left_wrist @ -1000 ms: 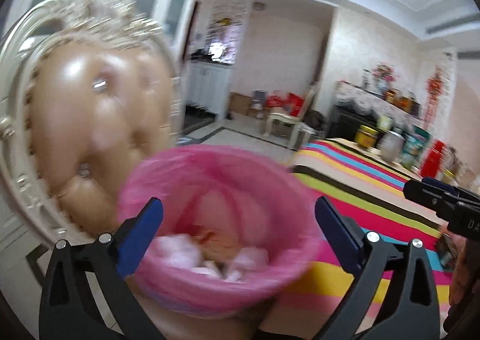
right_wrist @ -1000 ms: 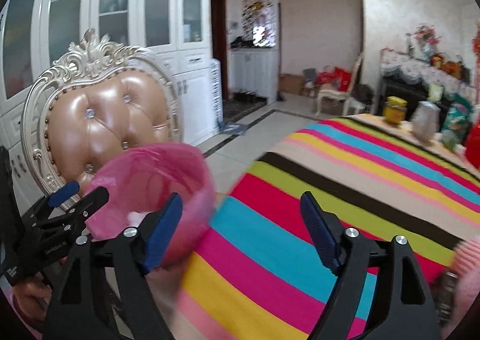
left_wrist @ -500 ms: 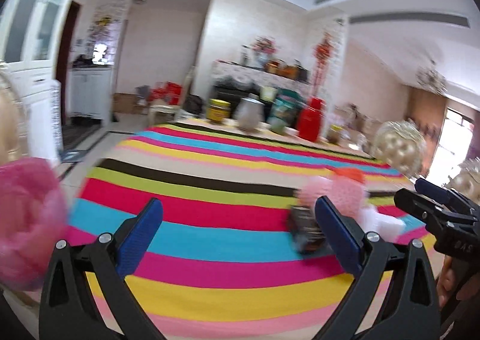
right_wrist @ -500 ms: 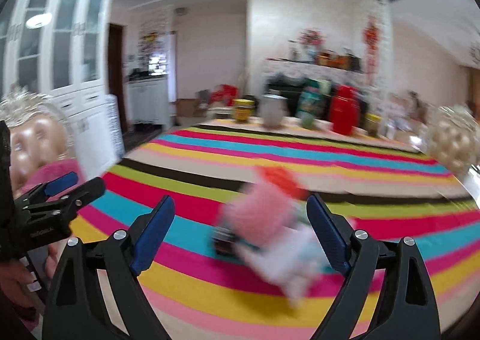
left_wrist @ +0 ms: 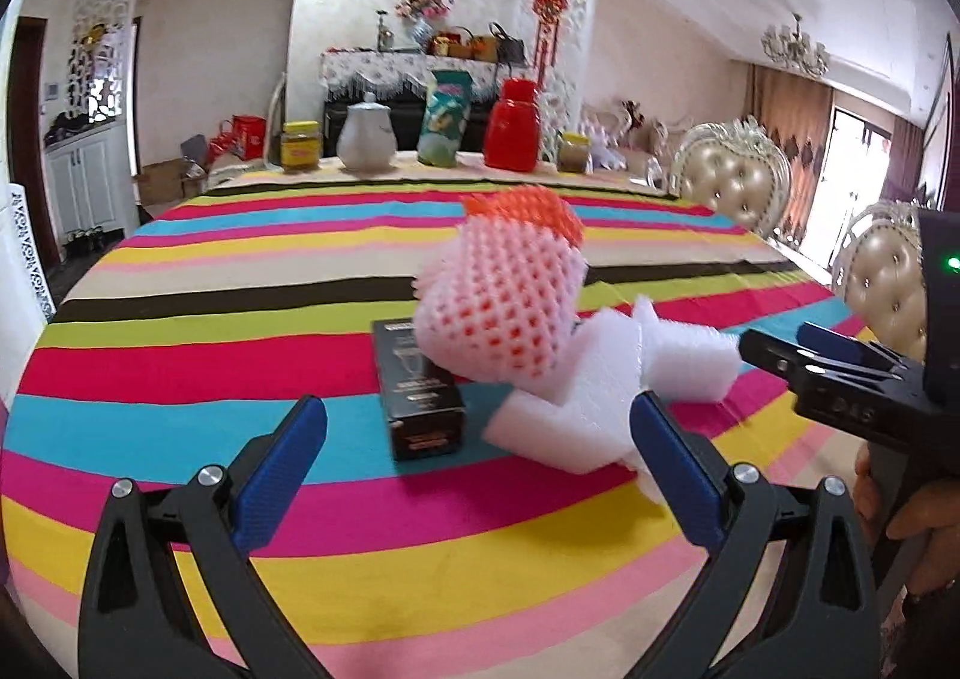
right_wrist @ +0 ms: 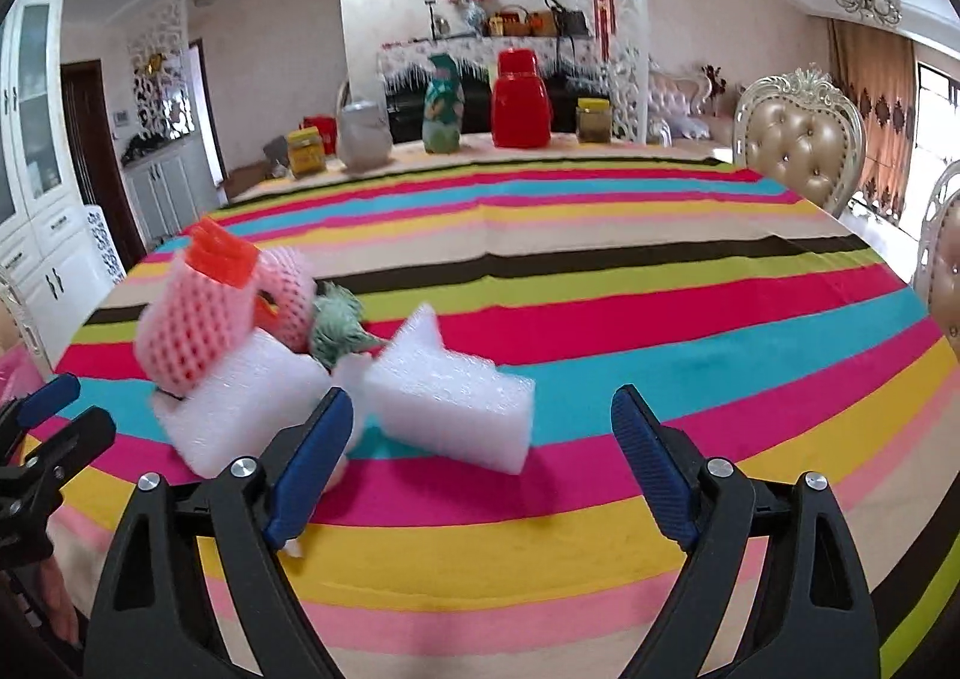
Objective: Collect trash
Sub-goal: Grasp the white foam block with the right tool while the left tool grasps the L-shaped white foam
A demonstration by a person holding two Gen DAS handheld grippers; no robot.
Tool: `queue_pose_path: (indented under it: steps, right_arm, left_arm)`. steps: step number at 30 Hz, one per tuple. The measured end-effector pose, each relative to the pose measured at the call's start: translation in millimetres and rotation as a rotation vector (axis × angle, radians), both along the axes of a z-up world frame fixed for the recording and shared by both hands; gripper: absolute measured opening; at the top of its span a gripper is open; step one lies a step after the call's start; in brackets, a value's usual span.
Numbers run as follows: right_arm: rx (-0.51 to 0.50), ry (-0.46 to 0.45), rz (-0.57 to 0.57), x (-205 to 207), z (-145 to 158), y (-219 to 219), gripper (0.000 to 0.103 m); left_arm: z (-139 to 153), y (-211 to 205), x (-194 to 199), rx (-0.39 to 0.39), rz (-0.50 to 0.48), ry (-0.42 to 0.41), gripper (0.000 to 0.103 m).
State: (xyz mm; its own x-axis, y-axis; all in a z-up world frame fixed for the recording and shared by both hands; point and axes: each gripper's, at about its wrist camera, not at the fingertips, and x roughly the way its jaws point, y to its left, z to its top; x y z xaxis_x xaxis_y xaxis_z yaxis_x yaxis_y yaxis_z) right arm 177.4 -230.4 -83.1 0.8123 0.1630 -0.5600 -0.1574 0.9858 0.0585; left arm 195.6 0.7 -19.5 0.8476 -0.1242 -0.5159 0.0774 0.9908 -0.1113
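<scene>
Two grippers hang over a striped tablecloth (left_wrist: 240,367), both with jaws wide apart and nothing between them. In the left wrist view the left gripper (left_wrist: 474,463) fills the bottom of the frame, and the trash sits just above it at centre: a pink foam net (left_wrist: 498,301) with an orange net (left_wrist: 528,208) behind it, resting on a black box (left_wrist: 420,409) and white foam pieces (left_wrist: 576,391). The right gripper (left_wrist: 840,361) enters at the right edge, near the foam. In the right wrist view the right gripper (right_wrist: 480,463) is at the bottom, the pile is at left of centre, and a white foam block (right_wrist: 450,397) lies just above its left finger (right_wrist: 312,457); a green crumpled wad (right_wrist: 336,325) lies beside the nets. A red jug (left_wrist: 513,127), a white teapot (left_wrist: 366,136) and jars stand along the table's far edge, at upper centre.
</scene>
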Motion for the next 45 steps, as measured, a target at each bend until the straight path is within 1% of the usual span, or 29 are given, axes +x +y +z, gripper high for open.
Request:
queue_pose_path:
  steps: [3,6,9,14,19,20,21,22,23,24,26,28,31,32,33,35,39,42,45]
  right_arm:
    - [-0.022,0.027,0.018,7.0,-0.8,7.7,0.083]
    - [-0.061,0.077,0.023,18.9,-5.9,12.9,0.083]
    - [-0.091,0.133,0.036,35.1,-12.9,14.9,0.083]
    - [-0.140,0.171,0.077,52.4,-19.1,25.4,0.083]
    - [-0.155,0.197,0.118,69.0,-28.9,34.4,0.083]
    - [-0.151,0.199,0.135,69.2,-30.1,35.0,0.078]
    - [-0.149,0.201,0.148,67.8,-30.9,34.7,0.058]
    - [-0.154,0.203,0.146,65.8,-30.9,33.3,0.055]
    - [-0.152,0.196,0.144,62.3,-29.1,30.7,0.046]
    - [-0.145,0.194,0.151,58.9,-27.3,28.4,0.041]
    - [-0.134,0.173,0.150,46.7,-21.4,21.4,0.039]
    - [-0.109,0.159,0.135,36.3,-15.5,13.1,0.038]
    - [-0.071,0.144,0.115,24.7,-11.6,3.2,0.038]
    - [-0.059,0.142,0.108,21.7,-12.3,0.4,0.038]
    - [-0.052,0.141,0.102,20.2,-13.7,-1.2,0.038]
    - [-0.044,0.134,0.074,15.6,-17.1,-5.8,0.038]
    - [-0.040,0.101,0.047,10.2,-14.8,-8.2,0.037]
    - [-0.056,0.078,0.031,7.0,-13.2,-7.1,0.037]
    - [-0.048,0.048,0.015,3.5,-10.6,-10.9,0.037]
  left_arm:
    - [-3.3,-7.0,11.9,-0.006,-0.009,0.028,0.098]
    - [-6.1,-9.7,18.1,-0.029,-0.025,0.056,0.098]
    - [-10.2,-17.7,26.4,-0.018,-0.040,0.083,0.098]
    - [-11.7,-27.7,34.6,0.003,-0.065,0.096,0.098]
    - [-18.3,-33.1,46.2,-0.012,-0.077,0.133,0.098]
    - [-19.2,-34.6,48.2,-0.008,-0.079,0.138,0.098]
    - [-20.1,-35.5,49.4,-0.005,-0.081,0.141,0.097]
    - [-20.5,-35.9,49.8,-0.003,-0.084,0.138,0.097]
    - [-19.9,-35.0,49.5,-0.003,-0.083,0.135,0.097]
    - [-19.6,-34.9,49.9,-0.003,-0.082,0.134,0.097]
    - [-20.3,-33.7,52.2,-0.012,-0.082,0.138,0.097]
    - [-21.3,-35.0,55.2,-0.010,-0.087,0.141,0.094]
    - [-22.8,-42.3,61.1,0.007,-0.112,0.158,0.084]
    - [-23.5,-45.6,62.4,0.013,-0.120,0.164,0.074]
    - [-24.4,-48.2,64.8,0.021,-0.126,0.173,0.059]
    - [-25.5,-50.8,66.8,0.025,-0.144,0.178,0.059]
    - [-20.0,-46.5,56.6,0.032,-0.133,0.120,0.058]
    - [-18.4,-39.3,50.6,0.005,-0.109,0.107,0.058]
    - [-15.5,-32.0,44.3,-0.018,-0.087,0.080,0.058]
